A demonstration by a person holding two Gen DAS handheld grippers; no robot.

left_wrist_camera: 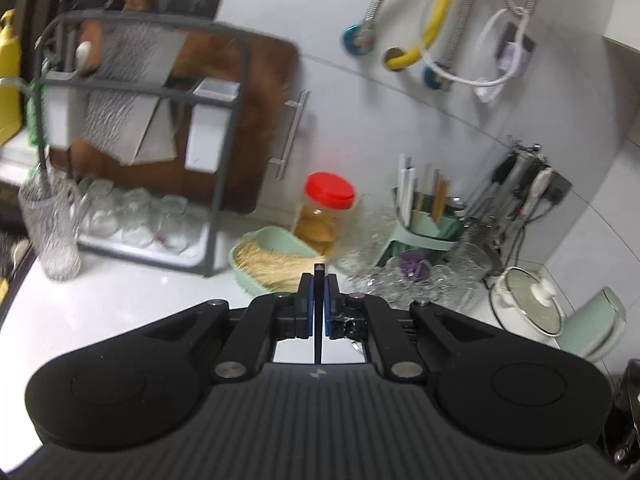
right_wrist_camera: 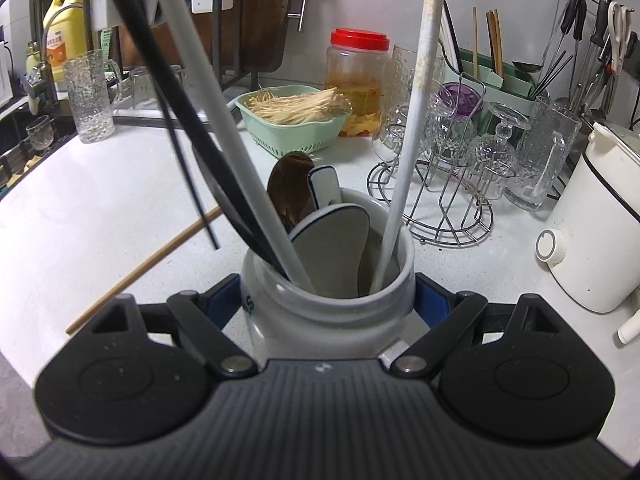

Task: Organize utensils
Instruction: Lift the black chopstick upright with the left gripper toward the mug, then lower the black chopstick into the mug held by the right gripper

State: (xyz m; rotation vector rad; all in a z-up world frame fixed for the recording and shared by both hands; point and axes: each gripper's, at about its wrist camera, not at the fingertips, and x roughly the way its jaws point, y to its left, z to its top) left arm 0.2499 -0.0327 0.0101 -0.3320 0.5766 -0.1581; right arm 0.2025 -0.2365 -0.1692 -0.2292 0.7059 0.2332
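Note:
My right gripper point(right_wrist_camera: 327, 304) is shut on a white ceramic jar point(right_wrist_camera: 328, 312) that stands on the white counter. The jar holds white chopsticks point(right_wrist_camera: 408, 152), black chopsticks point(right_wrist_camera: 168, 92), a brown spoon point(right_wrist_camera: 288, 184) and white spoons point(right_wrist_camera: 332, 252). A wooden chopstick point(right_wrist_camera: 148, 266) and a black chopstick point(right_wrist_camera: 192, 188) lie on the counter left of the jar. My left gripper point(left_wrist_camera: 319, 296) is shut on a thin black chopstick point(left_wrist_camera: 319, 312), held end-on above the counter.
A green basket of enoki mushrooms point(right_wrist_camera: 292, 120), a red-lidded jar point(right_wrist_camera: 358, 80), a wire rack of glassware point(right_wrist_camera: 448, 184), a green utensil holder point(right_wrist_camera: 500, 72), a white cooker point(right_wrist_camera: 592, 216) and a dish rack with cutting board point(left_wrist_camera: 160, 120) line the back wall.

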